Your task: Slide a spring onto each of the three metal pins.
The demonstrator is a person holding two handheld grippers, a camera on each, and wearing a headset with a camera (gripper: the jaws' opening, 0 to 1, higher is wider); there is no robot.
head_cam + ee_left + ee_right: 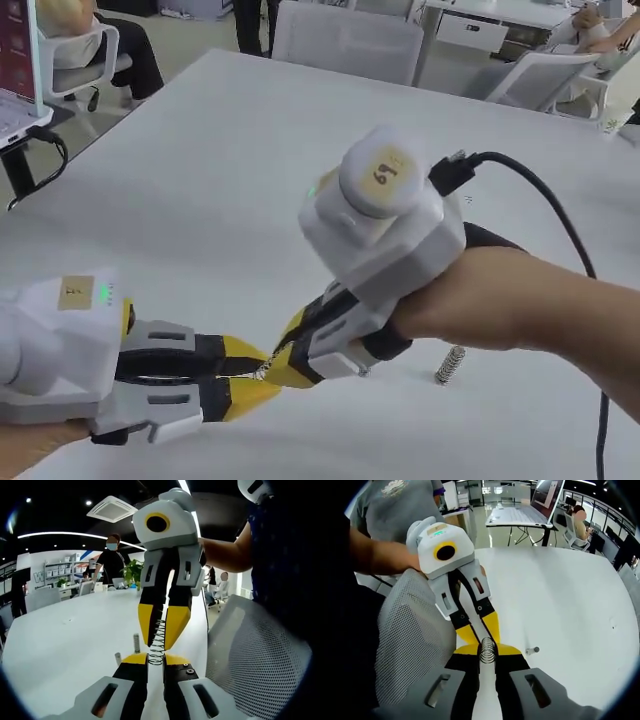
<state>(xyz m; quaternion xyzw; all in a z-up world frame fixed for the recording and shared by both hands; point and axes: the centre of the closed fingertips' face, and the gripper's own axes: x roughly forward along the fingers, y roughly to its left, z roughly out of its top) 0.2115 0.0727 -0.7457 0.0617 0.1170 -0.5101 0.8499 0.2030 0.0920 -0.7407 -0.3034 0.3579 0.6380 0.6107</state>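
Both tools meet tip to tip on one thin steel coil spring [158,642] over the white tabletop [250,180]. Right gripper [487,652]: black-and-yellow jaws clamped on the spring's far end; its own view looks straight down the open coil. Left gripper [156,661]: jaws drawn to a narrow slit, pinching the spring's near end. The spring's long axis runs straight from one pair of tips into the other, roughly in line with both tools. Cannot tell whether a pin already sits inside the coil at the left-gripper end: the yellow tips cover that joint, and in the head view it is only a glint. Judgement: the next move depends on that axis. The spring must travel along its own length, so the right gripper looks placed to push and the left to hold fast. Close beside the held spring, in the right gripper view, a small grey metal pin [532,651] is on the table. In the left gripper view, beside the spring, stand a taller grey upright piece [136,643] and a shorter grey stub [118,658], too small to tell bare from sprung. A second loose coil spring [450,364] lies well apart from the held one, beyond the person's right hand [470,300].
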